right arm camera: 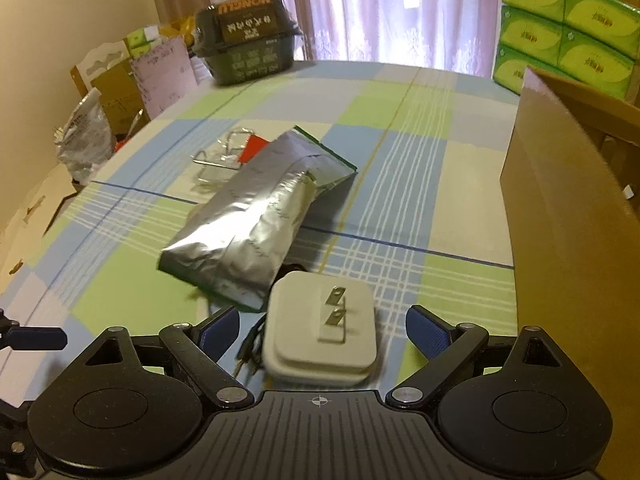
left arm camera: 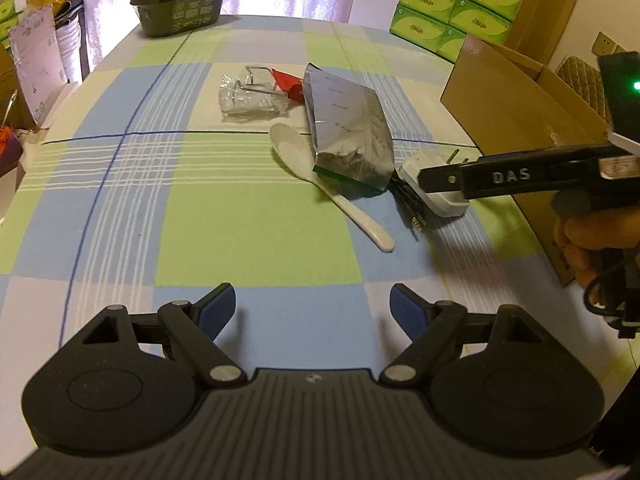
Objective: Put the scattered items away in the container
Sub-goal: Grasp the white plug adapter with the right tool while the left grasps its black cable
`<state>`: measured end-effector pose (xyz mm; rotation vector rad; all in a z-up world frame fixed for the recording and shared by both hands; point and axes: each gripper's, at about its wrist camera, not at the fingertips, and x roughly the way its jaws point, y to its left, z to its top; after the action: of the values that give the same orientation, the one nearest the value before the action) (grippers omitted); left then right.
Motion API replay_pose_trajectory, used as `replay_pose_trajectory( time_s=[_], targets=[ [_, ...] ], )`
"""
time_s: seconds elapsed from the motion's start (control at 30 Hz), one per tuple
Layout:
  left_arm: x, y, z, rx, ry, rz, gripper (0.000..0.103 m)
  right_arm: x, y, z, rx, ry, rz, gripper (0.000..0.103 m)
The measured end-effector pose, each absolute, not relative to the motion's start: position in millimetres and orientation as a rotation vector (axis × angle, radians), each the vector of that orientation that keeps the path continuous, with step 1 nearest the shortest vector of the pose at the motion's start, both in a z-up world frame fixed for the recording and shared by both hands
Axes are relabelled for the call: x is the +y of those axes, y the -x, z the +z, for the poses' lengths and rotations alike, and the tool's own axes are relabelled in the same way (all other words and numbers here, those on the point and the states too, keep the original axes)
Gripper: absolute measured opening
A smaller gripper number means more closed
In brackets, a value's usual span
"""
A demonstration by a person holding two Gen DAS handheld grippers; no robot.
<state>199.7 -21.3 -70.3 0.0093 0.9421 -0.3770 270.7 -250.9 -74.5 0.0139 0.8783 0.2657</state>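
A white plug charger (right arm camera: 320, 332) lies prongs up on the checked tablecloth, between the open fingers of my right gripper (right arm camera: 324, 332), with a gap on each side. A thin black cable (right arm camera: 250, 344) lies against its left side. Just beyond it rests a silver foil bag (right arm camera: 248, 236), also in the left wrist view as the foil bag (left arm camera: 348, 132), lying across a white spoon (left arm camera: 320, 176). Behind are a clear plastic packet with a wire clip (left arm camera: 248, 100) and a red packet (left arm camera: 288, 84). My left gripper (left arm camera: 313, 308) is open over bare cloth. The cardboard box (left arm camera: 520, 112) stands at the right.
Stacked green tissue boxes (left arm camera: 448, 4) sit behind the cardboard box. A dark food package (left arm camera: 180, 0) stands at the table's far edge. Bags and boxes (right arm camera: 88, 140) crowd the floor beyond the left edge. A hand (left arm camera: 580, 244) holds the right gripper.
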Motion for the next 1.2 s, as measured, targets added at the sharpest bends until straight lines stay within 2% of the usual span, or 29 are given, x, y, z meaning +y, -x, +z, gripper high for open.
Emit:
replay_pose_trajectory(
  time_s=[0.03,0.07,0.17,0.4,0.63,0.83,1.0,1.07,1.2],
  targets=[
    [-21.5,-202.0,-70.9,0.942,-0.003,-0.376,0.081,-251.2,-273.8,-76.5,0.885,-0.012,0.264,0.093],
    [-21.5,-203.9,-71.3,0.942,0.003,-0.375,0.081,-251.6,-276.7,-78.5,0.895,-0.013,0.268,0.074],
    [-22.5,-208.6,-72.6,0.942,0.008,-0.376,0.081,-255.5,-282.3,-83.6,0.925,-0.038,0.274,0.065],
    [-24.9,-213.2,-77.2,0.949,0.009,-0.381,0.081,-256.4,-281.5,-74.9,0.866,0.061,0.195,0.065],
    [-20.5,-215.3,-80.2,0.956,0.008,-0.37,0.081,-239.2,-290.6,-95.9,0.851,0.254,0.237,0.065],
    [-9.1,-215.8,-80.7,0.955,0.007,-0.357,0.081,-225.9,-275.0,-94.5,0.846,0.245,0.384,0.065],
    [-10.9,-217.1,-78.2,0.933,0.005,-0.381,0.069,-227.5,-262.6,-85.8,0.866,0.123,0.421,0.065],
    [-18.3,-219.6,-76.4,0.92,-0.013,-0.403,0.058,-236.2,-261.8,-82.4,0.867,0.061,0.352,0.065],
    [-42.4,-227.2,-72.3,0.889,-0.054,-0.46,0.044,-247.5,-259.4,-79.2,0.87,0.028,0.294,0.065]
  ],
)
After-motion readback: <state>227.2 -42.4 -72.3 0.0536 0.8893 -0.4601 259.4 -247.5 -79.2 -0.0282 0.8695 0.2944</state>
